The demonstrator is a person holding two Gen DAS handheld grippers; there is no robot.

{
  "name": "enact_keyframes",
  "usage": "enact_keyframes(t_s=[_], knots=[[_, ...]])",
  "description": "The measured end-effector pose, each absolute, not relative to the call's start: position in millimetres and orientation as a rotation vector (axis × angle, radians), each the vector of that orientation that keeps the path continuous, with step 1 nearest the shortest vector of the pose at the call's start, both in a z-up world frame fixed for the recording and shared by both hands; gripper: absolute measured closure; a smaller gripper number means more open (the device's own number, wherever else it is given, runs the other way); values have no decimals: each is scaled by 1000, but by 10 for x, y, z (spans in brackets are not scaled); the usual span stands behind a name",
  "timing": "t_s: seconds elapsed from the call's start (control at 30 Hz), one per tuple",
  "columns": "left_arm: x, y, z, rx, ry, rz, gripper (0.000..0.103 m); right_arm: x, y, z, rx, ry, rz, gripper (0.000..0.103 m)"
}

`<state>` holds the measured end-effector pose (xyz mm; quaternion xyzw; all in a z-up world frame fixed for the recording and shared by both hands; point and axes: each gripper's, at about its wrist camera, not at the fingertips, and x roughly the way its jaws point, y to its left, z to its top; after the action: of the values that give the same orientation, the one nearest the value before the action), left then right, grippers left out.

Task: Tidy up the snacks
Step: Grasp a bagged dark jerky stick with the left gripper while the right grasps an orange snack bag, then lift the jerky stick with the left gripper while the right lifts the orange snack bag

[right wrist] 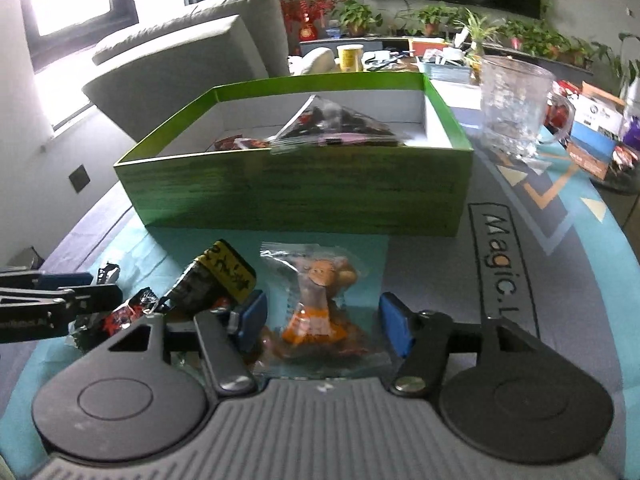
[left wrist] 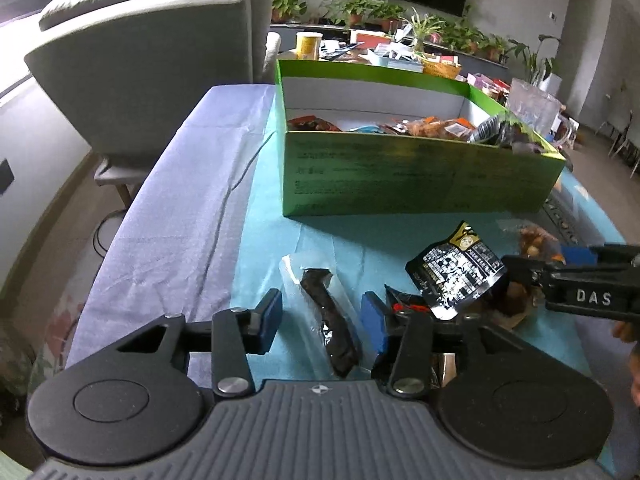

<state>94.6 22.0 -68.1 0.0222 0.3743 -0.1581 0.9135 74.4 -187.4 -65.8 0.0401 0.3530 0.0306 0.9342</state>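
A green cardboard box [left wrist: 420, 176] holding several snack packets stands on the table; it also shows in the right wrist view [right wrist: 304, 192]. My left gripper [left wrist: 320, 316] is open, its fingers on either side of a clear packet with a dark snack [left wrist: 332, 320] lying on the teal cloth. My right gripper [right wrist: 320, 320] is open around a clear packet of orange-brown snacks [right wrist: 320, 300]. A black and yellow packet [left wrist: 456, 268] lies between the two grippers, also in the right wrist view [right wrist: 216, 276]. A red-black wrapper [right wrist: 128, 312] lies beside it.
A glass mug [right wrist: 516, 112] stands right of the box. A grey armchair [left wrist: 152, 72] is behind the table's left side. A cluttered table with plants [left wrist: 400, 40] lies beyond. My right gripper's finger [left wrist: 580, 280] reaches in from the right in the left wrist view.
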Motion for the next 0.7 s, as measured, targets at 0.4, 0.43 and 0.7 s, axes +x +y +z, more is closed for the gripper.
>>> enact_keyframes(t_s=[0.4,0.43,0.7], knots=[[894,366,-475,-10,717,-328,76,611,-1975,-481,103,643,101,63],[890,365,-455,-10,711,-329,76,609,-1979,-468,98,641,102,63],[877,385,-446,-10,714,-322,76,601,-2111,-490,144,669,106,49]])
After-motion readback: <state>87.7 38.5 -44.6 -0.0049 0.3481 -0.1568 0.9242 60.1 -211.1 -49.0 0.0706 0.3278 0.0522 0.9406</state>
